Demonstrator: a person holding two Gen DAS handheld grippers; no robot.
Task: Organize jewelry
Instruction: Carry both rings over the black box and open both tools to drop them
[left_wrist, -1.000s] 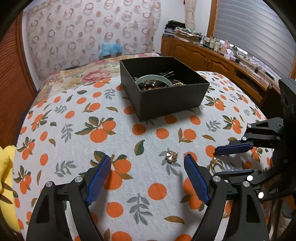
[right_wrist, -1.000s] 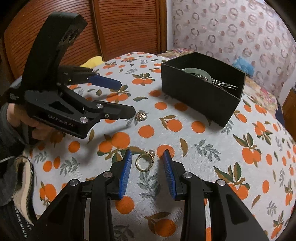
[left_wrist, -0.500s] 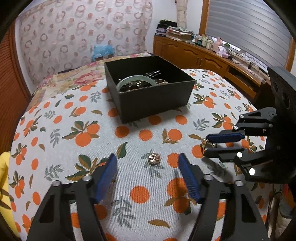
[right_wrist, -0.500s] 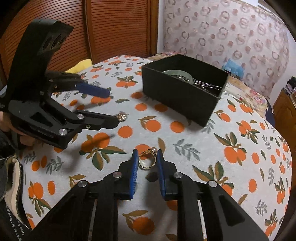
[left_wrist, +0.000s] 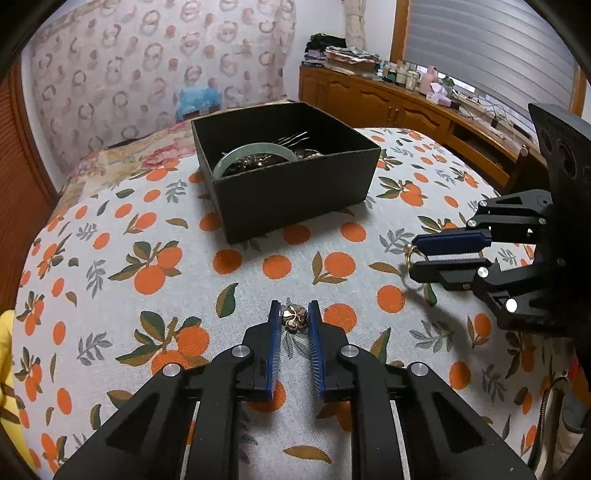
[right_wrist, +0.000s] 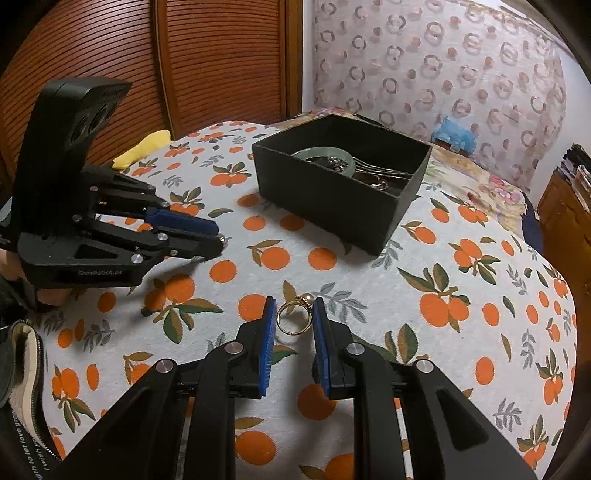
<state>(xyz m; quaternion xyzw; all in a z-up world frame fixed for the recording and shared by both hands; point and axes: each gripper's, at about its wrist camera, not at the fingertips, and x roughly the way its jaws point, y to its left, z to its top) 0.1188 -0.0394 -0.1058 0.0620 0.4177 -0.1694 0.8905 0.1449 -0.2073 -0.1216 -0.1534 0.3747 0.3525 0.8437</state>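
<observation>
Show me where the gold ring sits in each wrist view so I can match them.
Left wrist view: gold ring at right, at the right gripper tips.
Right wrist view: gold ring low centre, between the blue pads.
Shared landmark: black box, behind the ring in both.

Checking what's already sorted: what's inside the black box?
In the black box lie a pale green bangle, a metal hairpin and a tangle of dark beaded pieces. The near wall hides the box's floor and anything lower down.
</observation>
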